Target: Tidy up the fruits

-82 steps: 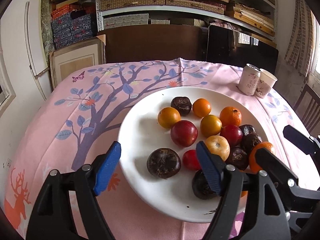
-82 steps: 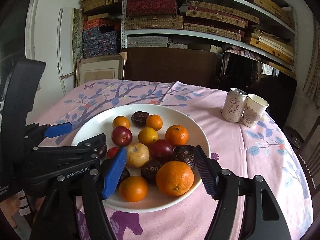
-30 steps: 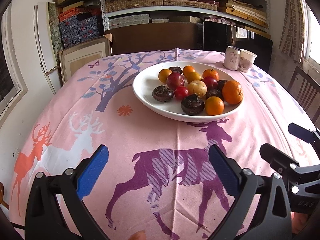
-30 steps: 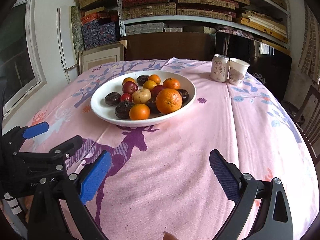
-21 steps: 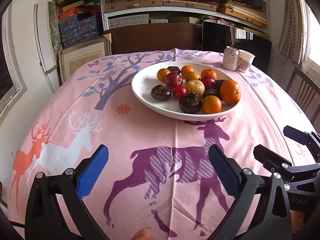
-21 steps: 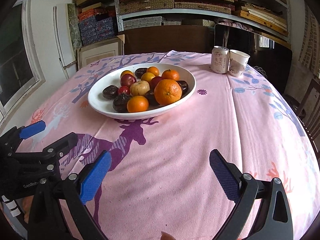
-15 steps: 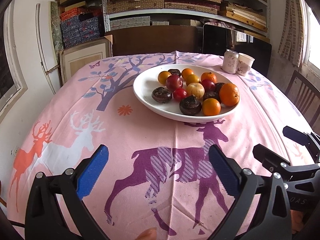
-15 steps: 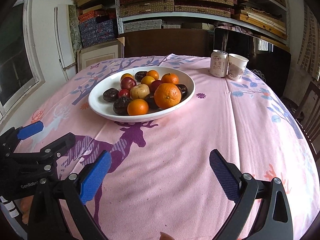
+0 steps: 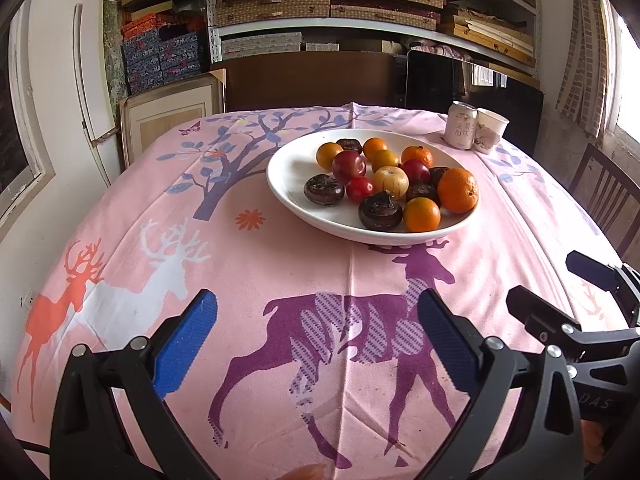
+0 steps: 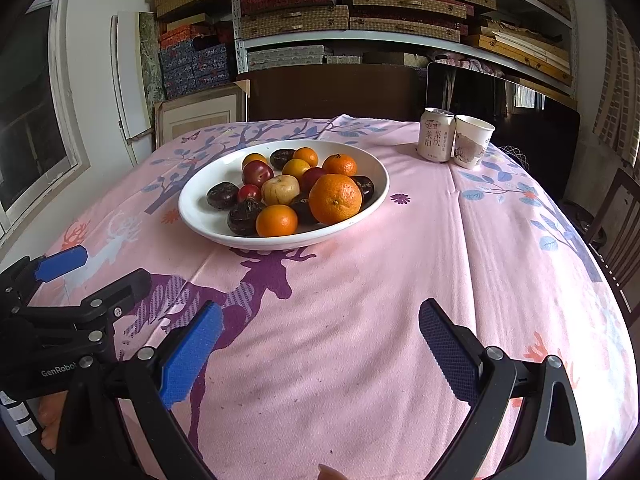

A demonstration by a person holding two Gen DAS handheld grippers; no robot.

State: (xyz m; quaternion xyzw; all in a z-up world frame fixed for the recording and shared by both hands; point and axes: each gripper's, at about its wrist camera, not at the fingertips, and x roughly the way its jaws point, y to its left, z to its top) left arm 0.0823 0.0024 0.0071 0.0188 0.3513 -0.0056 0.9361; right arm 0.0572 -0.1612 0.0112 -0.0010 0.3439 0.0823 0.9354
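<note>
Both grippers' fingers [image 9: 186, 342] apart, aimed at fruit bowl [image 9: 288, 168].

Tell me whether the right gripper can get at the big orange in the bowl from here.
Probably yes. The right gripper is open and empty, only bare tablecloth lies before it, and the big orange sits uncovered at the bowl's near edge.

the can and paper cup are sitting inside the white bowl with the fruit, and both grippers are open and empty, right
Not quite. The can and paper cup stand on the pink tablecloth, behind and apart from the white bowl, as the right wrist view shows. The left gripper and right gripper are indeed open and empty.
</note>
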